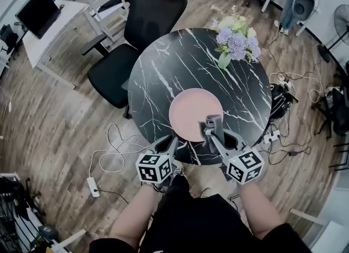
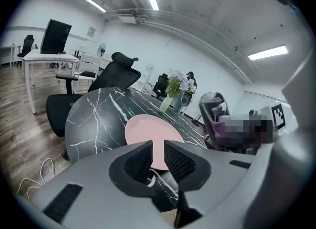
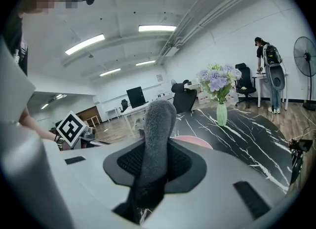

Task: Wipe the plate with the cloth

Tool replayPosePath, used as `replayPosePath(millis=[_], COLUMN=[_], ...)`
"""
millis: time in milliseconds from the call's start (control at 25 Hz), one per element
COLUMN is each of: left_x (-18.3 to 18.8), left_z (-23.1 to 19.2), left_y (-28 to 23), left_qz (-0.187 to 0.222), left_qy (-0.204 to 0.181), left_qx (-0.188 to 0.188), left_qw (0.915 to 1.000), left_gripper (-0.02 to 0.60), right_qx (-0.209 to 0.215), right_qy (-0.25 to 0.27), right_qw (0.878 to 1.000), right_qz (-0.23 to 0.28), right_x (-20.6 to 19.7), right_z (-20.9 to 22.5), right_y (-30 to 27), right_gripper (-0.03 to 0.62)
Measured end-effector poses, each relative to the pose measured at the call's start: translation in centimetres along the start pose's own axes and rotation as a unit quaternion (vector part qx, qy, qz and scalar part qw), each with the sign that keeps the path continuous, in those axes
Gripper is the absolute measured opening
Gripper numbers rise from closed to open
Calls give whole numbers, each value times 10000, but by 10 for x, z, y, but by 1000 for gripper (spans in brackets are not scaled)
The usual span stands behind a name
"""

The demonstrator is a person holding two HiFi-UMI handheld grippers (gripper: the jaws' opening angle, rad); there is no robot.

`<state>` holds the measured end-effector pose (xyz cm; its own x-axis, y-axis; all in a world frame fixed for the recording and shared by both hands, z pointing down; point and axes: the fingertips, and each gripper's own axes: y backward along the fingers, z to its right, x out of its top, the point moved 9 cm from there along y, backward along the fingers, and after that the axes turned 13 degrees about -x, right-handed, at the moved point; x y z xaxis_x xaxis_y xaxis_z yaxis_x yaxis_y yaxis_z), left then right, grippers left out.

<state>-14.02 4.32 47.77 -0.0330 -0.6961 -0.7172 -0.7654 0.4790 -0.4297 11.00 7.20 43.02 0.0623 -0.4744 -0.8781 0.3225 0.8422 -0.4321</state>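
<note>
The right gripper (image 1: pixel 214 129) is clamping the cloth (image 3: pixel 157 124) over the near rim of the plate (image 1: pixel 193 110) while the left gripper (image 2: pixel 158 156) is holding its jaws narrowly apart and empty, so hard wiping is likely risking sliding the unsteadied plate across the surface (image 1: pixel 163 72).

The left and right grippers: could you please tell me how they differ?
The left gripper has its jaws slightly apart with nothing between them; the right gripper is shut on a fuzzy grey cloth. The left gripper's tips sit at the near edge of the round black marble table, short of the round pink plate; the right gripper's cloth reaches over the plate's near rim. Both point toward the plate.
</note>
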Motion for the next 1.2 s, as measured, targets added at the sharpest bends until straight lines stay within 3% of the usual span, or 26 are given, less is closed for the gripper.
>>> replayPosePath(millis=[200,760,1200], left_x=[1,-9,-13], left_z=[-37,-100,-103], left_y=[-20,-74,-92], left_qz=[-305,-950,-1053], left_qy=[409,1247,1422], left_qx=[16,-29,126], left_qw=[9987,9876,9841], left_gripper=[120,123,118], right_qx=[-217,-737,-741], right_qy=[-60,-181,-72], right_qw=[9997,9949,9881], right_qz=[-131,-663,-1343], right_x=[3,-17,-44], right_z=[-2,-9,-3], right_y=[-26,-74,-90], right_gripper=[106,106,106])
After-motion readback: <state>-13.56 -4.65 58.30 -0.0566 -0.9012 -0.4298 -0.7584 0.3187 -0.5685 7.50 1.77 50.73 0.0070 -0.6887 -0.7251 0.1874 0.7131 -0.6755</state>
